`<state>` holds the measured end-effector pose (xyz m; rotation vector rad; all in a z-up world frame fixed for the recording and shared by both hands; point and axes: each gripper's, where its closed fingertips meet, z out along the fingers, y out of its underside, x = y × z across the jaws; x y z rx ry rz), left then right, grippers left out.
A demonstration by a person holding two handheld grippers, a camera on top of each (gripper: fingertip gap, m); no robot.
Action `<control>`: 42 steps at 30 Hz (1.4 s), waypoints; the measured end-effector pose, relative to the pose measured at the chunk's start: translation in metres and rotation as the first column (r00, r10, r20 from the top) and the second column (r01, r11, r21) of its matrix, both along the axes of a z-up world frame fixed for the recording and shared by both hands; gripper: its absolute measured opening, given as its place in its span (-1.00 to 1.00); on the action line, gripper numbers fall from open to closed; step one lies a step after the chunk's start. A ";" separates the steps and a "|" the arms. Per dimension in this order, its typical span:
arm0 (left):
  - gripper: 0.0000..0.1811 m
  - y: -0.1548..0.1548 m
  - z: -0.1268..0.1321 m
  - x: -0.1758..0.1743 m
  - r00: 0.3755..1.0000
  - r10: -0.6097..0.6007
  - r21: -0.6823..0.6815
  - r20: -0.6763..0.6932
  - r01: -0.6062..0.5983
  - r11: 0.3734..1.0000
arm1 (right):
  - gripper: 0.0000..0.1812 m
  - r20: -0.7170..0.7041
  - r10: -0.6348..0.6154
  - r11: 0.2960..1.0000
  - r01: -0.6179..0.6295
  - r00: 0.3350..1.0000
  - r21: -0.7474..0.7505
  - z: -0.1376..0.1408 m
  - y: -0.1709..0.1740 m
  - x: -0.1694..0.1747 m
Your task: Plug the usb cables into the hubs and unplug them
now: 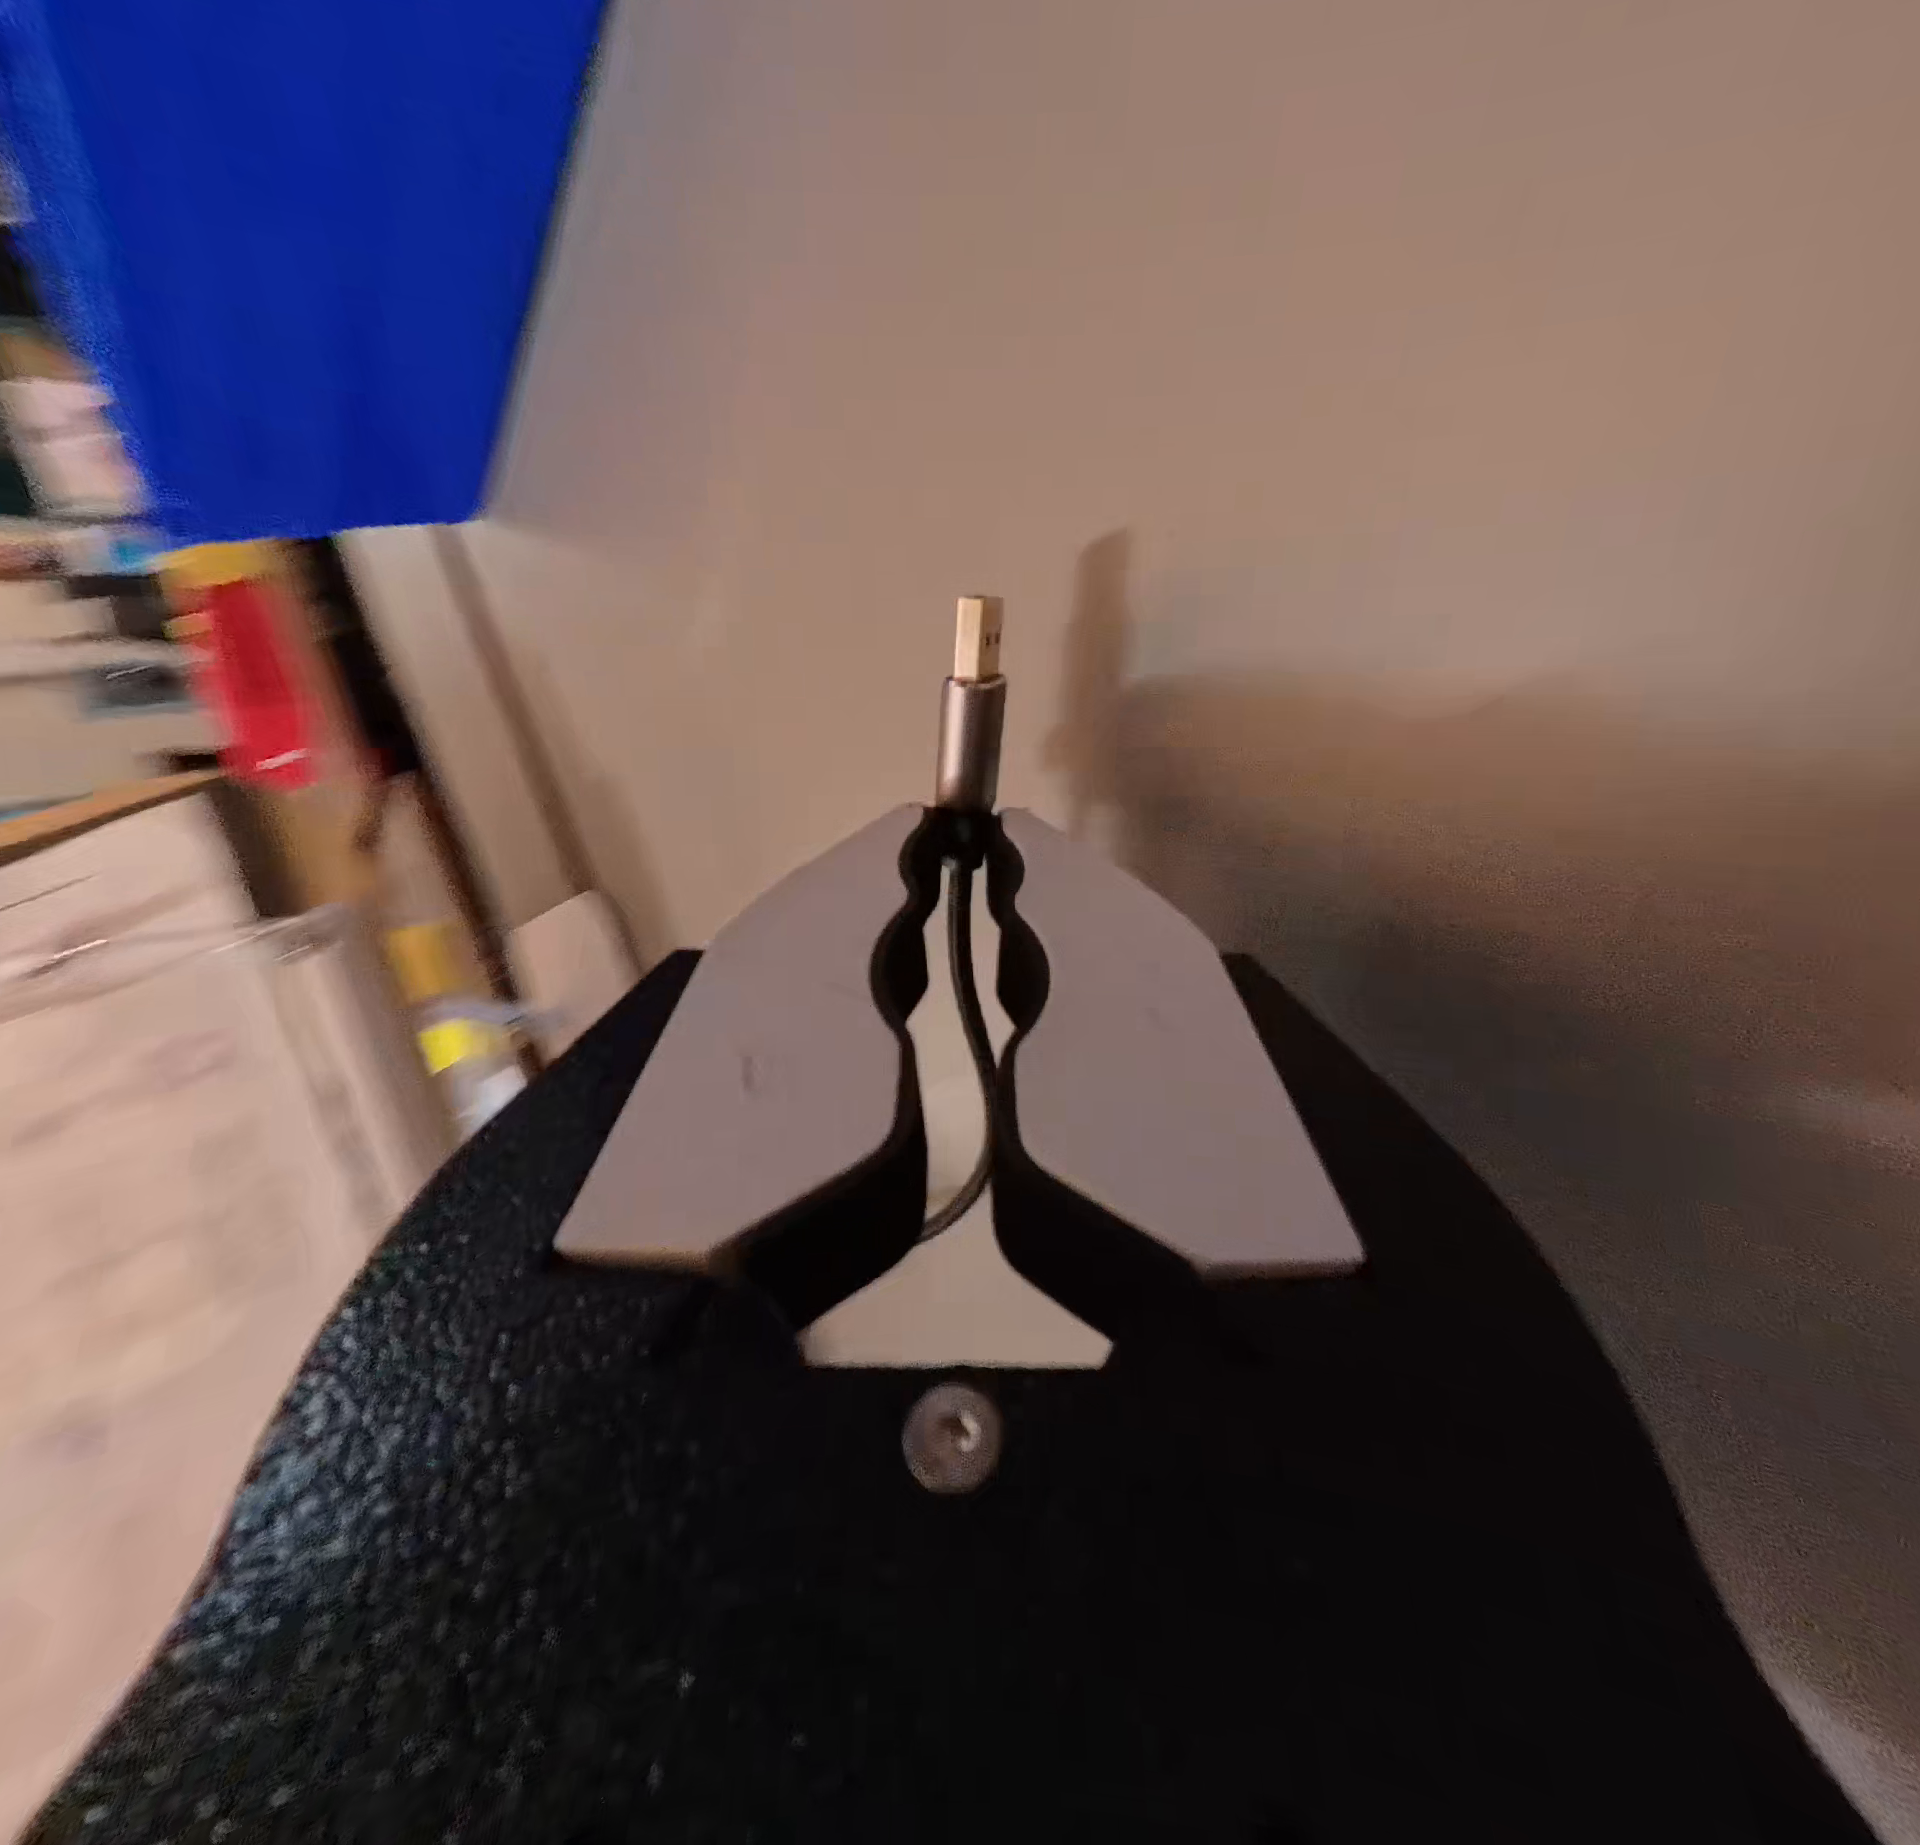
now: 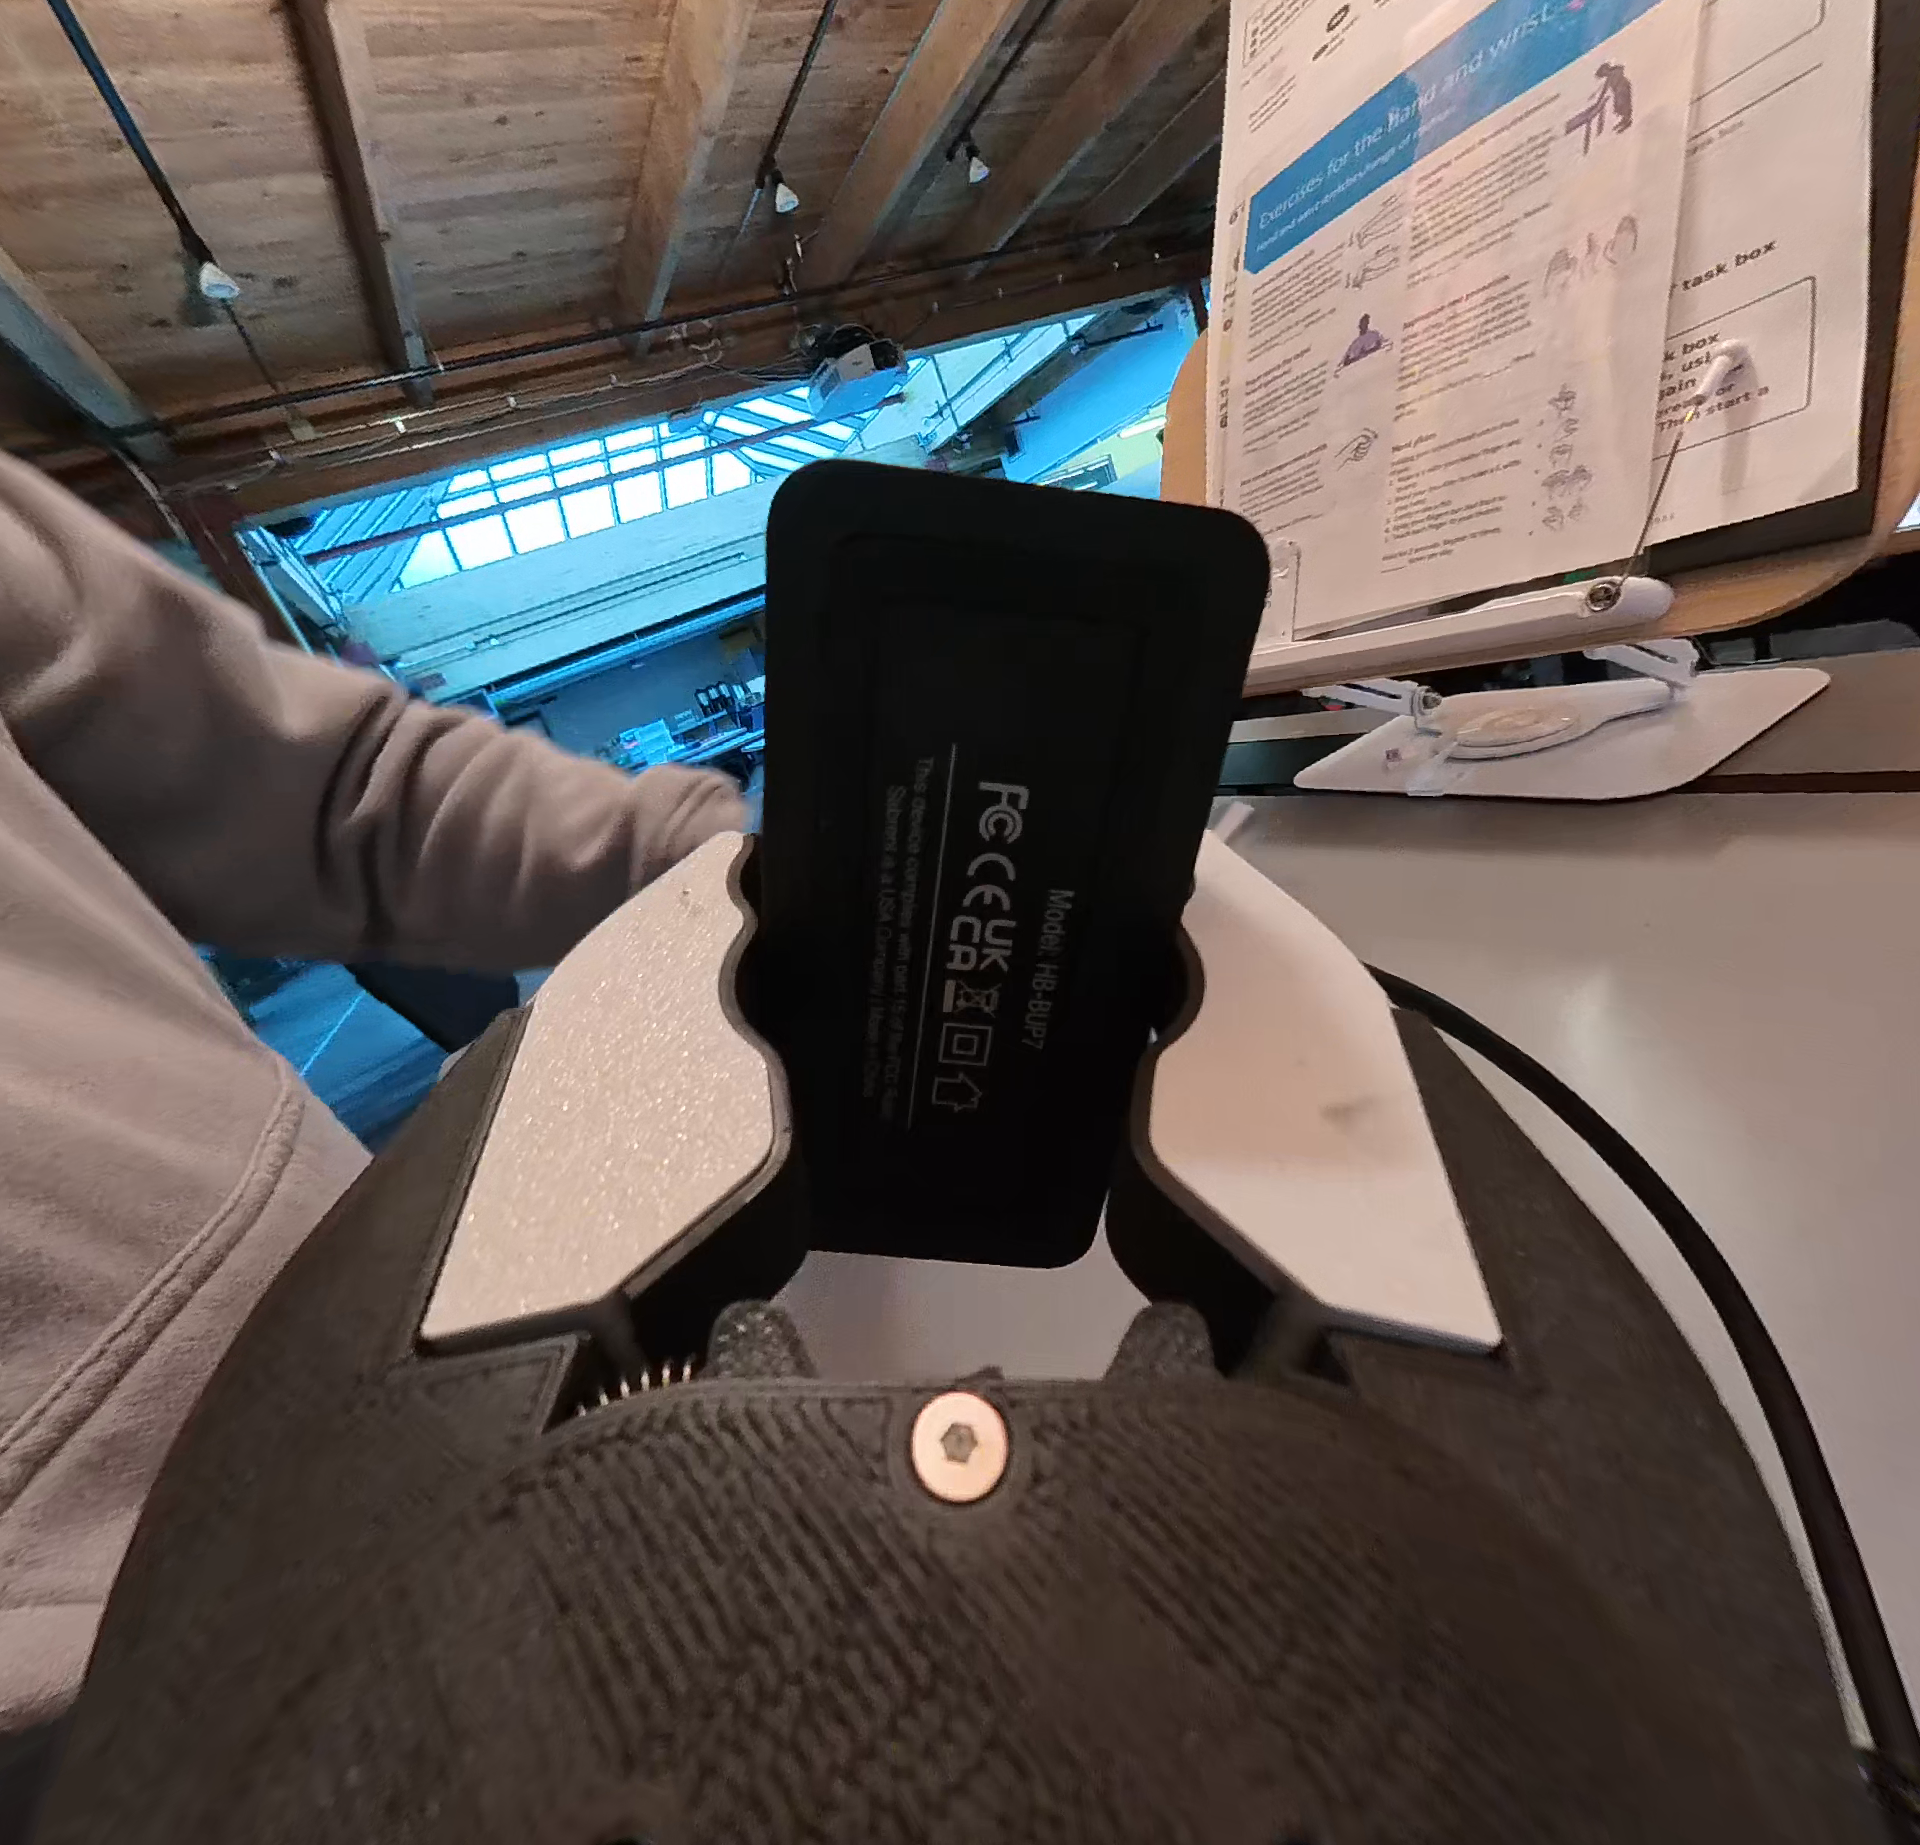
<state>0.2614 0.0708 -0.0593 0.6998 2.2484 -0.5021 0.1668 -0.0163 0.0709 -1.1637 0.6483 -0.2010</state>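
In the left wrist view my left gripper [image 1: 961,821] is shut on a USB cable [image 1: 963,974], gripping it just behind the plug. The grey-sleeved plug [image 1: 974,699] with its metal tip sticks straight out past the fingertips, over a pale table surface [image 1: 1351,341]. The thin black cord runs back between the fingers. In the right wrist view my right gripper [image 2: 971,886] is shut on a black USB hub [image 2: 997,839], held upright with its printed underside toward the camera. The hub's ports are hidden. A black cable [image 2: 1704,1265] runs along the table at the right.
A blue panel [image 1: 312,216] stands at the upper left of the left view, with blurred clutter [image 1: 249,673] below it. In the right view a person's grey sleeve [image 2: 260,808] reaches across at the left. A white stand with printed sheets [image 2: 1507,289] sits on the grey table [image 2: 1610,964].
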 end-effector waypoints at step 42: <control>-0.93 -0.029 0.166 -0.071 0.812 0.245 -0.208 0.530 -0.156 0.966 | -0.20 0.187 0.403 0.915 -0.395 0.896 -0.078 0.034 0.056 -0.008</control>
